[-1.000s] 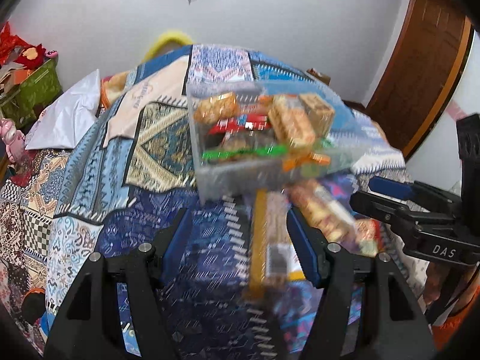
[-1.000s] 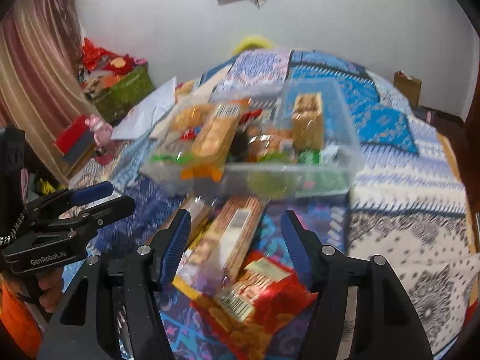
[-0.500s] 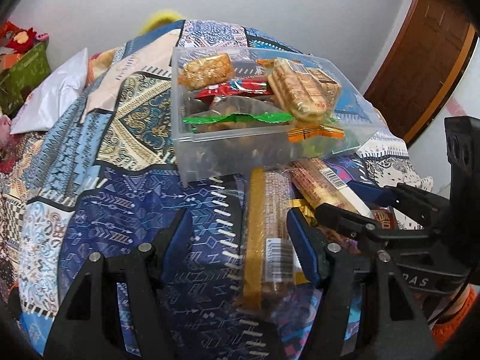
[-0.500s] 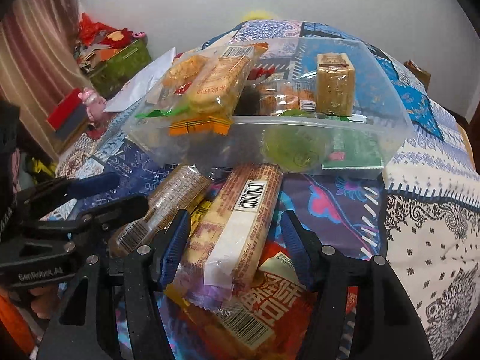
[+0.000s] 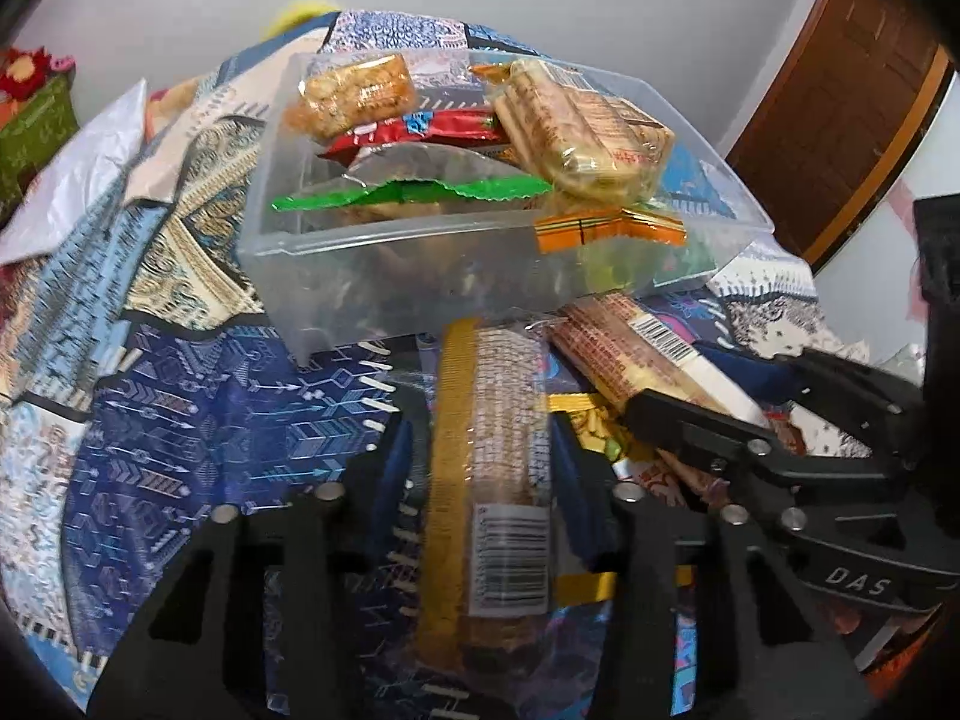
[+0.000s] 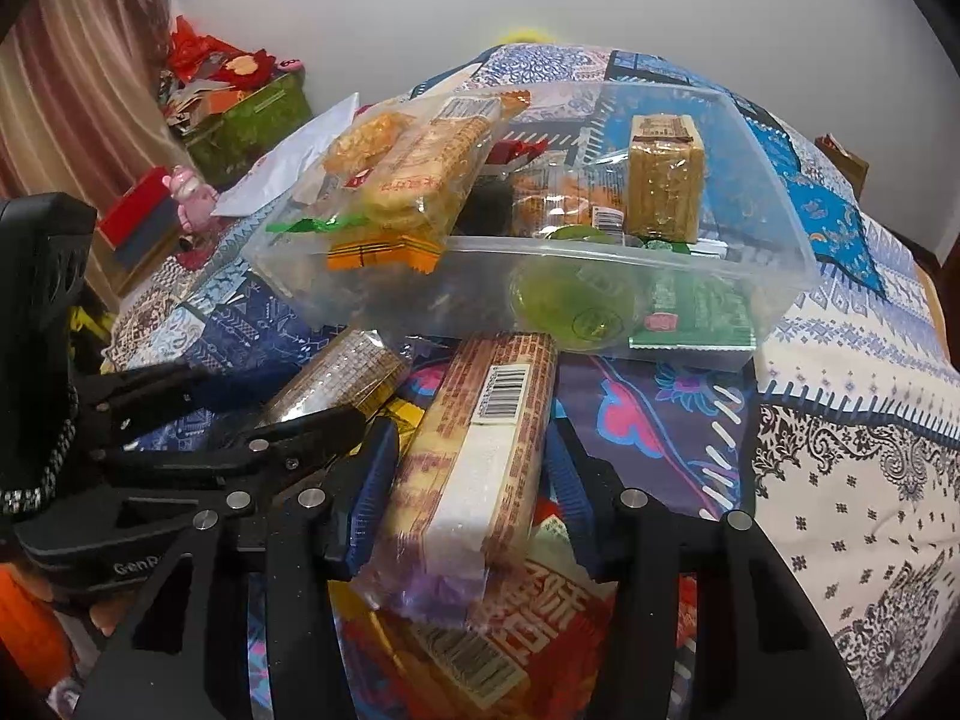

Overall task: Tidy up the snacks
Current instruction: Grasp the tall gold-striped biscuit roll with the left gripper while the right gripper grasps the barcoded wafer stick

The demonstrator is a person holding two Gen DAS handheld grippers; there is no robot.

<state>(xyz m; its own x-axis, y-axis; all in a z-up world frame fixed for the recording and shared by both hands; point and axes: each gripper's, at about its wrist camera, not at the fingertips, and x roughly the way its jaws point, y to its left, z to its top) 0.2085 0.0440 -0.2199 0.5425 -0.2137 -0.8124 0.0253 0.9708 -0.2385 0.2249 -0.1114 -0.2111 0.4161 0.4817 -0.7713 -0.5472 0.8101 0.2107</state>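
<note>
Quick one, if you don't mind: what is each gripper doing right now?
Left gripper: open, fingers either side of the gold-edged cracker pack, not clamped.
Right gripper: open, straddling the long biscuit pack, not clamped.

Bedspread [image 6: 852,480]: patchwork of blue, white and black patterns — it covered the whole bed.
Door [image 5: 840,96]: brown wood, at the right.
Green box [image 6: 258,120]: near the wall, red things on top.
Curtain [image 6: 66,78]: striped, pinkish-brown.

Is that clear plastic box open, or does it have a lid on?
Open. The clear plastic box has no lid in either view, and a biscuit pack sticks up above its rim.
</note>
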